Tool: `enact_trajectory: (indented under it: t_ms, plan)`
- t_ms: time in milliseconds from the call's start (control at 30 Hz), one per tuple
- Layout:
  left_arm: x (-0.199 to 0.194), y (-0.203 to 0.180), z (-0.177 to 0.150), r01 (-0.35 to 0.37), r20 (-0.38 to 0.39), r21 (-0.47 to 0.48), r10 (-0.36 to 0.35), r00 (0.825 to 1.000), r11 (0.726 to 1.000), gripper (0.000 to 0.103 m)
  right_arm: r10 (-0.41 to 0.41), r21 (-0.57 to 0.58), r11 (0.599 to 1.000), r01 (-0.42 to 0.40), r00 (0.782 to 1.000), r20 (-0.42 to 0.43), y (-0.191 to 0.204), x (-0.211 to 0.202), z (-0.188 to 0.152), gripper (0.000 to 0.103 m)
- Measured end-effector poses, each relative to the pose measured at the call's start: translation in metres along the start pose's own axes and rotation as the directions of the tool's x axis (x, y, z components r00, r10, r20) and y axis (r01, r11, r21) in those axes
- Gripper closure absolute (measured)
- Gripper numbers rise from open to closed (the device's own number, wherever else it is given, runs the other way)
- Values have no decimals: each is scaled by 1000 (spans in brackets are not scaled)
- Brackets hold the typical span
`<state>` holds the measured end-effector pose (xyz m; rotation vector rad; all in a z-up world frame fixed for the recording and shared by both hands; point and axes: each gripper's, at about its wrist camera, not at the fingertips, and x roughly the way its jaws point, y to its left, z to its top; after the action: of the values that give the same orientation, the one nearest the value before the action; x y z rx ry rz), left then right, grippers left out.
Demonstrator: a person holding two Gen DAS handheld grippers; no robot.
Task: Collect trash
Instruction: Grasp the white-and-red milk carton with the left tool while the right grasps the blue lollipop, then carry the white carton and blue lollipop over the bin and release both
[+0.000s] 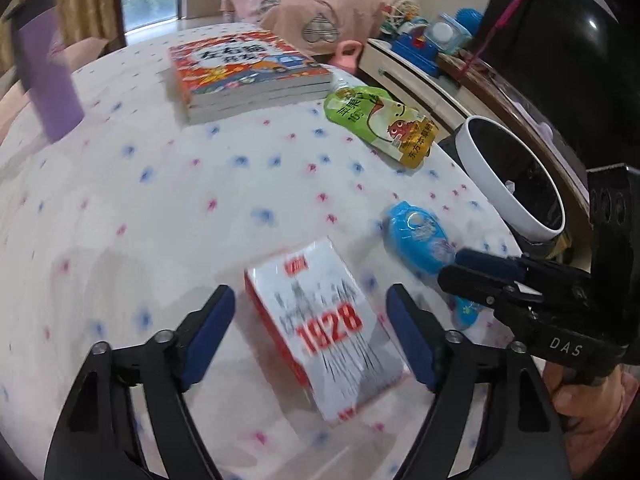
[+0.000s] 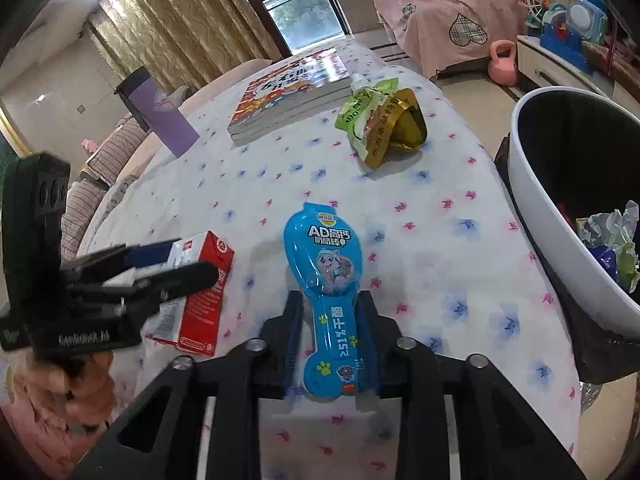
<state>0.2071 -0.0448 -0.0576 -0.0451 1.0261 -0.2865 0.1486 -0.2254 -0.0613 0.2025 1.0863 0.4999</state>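
The blue snack wrapper (image 2: 326, 300) lies flat on the table (image 2: 440, 208), its narrow lower half between the right gripper (image 2: 330, 336) fingers, which are closed in on both of its edges. Off to the left of those fingers lies the red and white carton (image 2: 200, 300), with the left gripper (image 1: 310, 332) around it: its fingers stand wide apart, one on each side of the carton (image 1: 324, 324), not touching it. In the left wrist view the right gripper (image 1: 476, 276) reaches in from the right, over the tail of the wrapper (image 1: 420, 236).

Beyond the right fingers, farther up the table, sits the crumpled green and gold pouch (image 2: 380, 120), with a stack of books (image 2: 292, 92) just to its left and a purple cup (image 2: 160, 112) farther left near the table's edge. To the right of the fingers, off the table's edge, stands the white-rimmed trash bin (image 2: 536, 208) lined in black, crumpled paper already in it. Nothing lies between wrapper and bin.
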Motion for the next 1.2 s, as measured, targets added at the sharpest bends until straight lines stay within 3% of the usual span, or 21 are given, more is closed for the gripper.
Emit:
enact_trajectory:
  t_ms: [67,233,300,367,433,500,567,933,1200]
  plan:
    - [-2,-2,-9,-5,6,-34,6,1000,999,20,4,-19,1000,-4,1000,13,2,-2,1,53]
    - [-1,-9,-23,-36,28,-107,40,999,994,22,-35,-72,997,35,999,9,5,5,8,52]
    - [2,-10,-25,-27,30,-112,31,999,993,42,-37,-92,995,36,999,-5,4,11,9,52]
    - [0,-10,-27,-28,43,-112,33,999,993,44,-52,-114,992,51,999,-1,7,11,6,53]
    - [-4,-14,-28,-35,60,-87,40,997,996,52,-62,-143,988,61,998,0,13,11,3,56]
    - [-8,-18,-27,-38,70,-70,43,997,997,57,-67,-169,983,66,998,3,18,10,-3,75]
    - [-10,-21,-28,-35,76,-58,40,996,998,57,-82,-180,980,83,997,13,20,8,-9,75]
    - [-34,-56,-29,12,129,31,-16,991,999,58,-22,-14,1000,23,993,117,-6,-45,-25,84]
    - [-41,-79,-26,27,145,75,-38,989,997,58,-24,21,1000,21,985,171,-14,-76,-35,86]
